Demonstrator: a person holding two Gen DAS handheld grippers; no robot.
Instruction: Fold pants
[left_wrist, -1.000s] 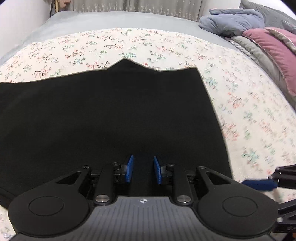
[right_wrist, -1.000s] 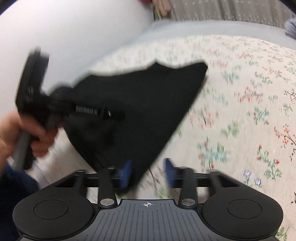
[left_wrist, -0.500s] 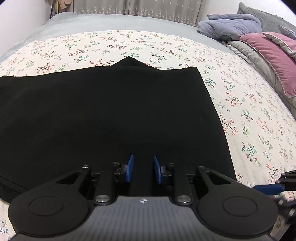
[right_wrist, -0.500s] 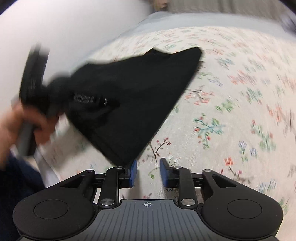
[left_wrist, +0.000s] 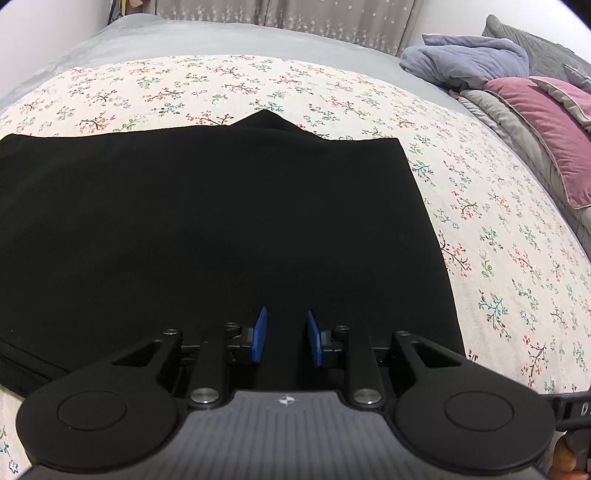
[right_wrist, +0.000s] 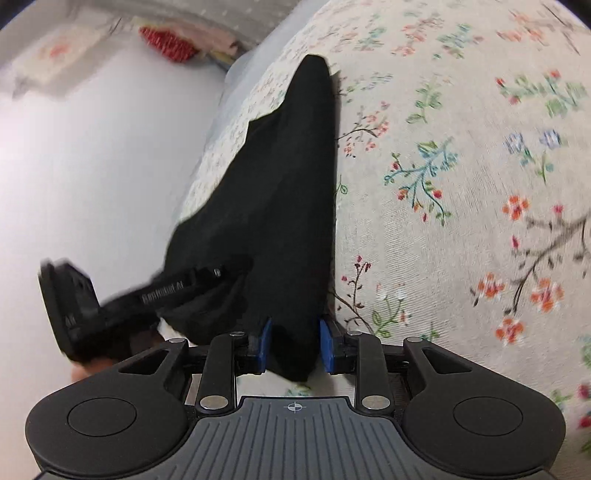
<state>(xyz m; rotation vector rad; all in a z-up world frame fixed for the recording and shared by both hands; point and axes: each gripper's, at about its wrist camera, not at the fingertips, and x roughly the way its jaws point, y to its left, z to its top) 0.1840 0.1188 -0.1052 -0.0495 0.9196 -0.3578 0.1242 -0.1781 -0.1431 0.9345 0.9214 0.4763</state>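
Observation:
Black pants (left_wrist: 221, 229) lie flat on a floral bedspread (left_wrist: 498, 229). My left gripper (left_wrist: 284, 338) is over their near edge, blue pads apart with black cloth between and below them; grip unclear. In the right wrist view the pants (right_wrist: 280, 206) stretch away from me, and their near corner sits between the open pads of my right gripper (right_wrist: 294, 345). The left gripper's body (right_wrist: 110, 299) shows at the left, at the pants' near edge.
A pink pillow (left_wrist: 546, 133), grey bedding (left_wrist: 506, 122) and a blue-grey blanket (left_wrist: 469, 62) lie at the bed's right. A curtain (left_wrist: 295, 18) hangs behind the bed. A white wall (right_wrist: 92, 166) borders the bed in the right wrist view.
My right gripper has swung round and moved onto the pants' near corner, which now lies between its pads. The left gripper has risen slightly; its pad gap looks the same.

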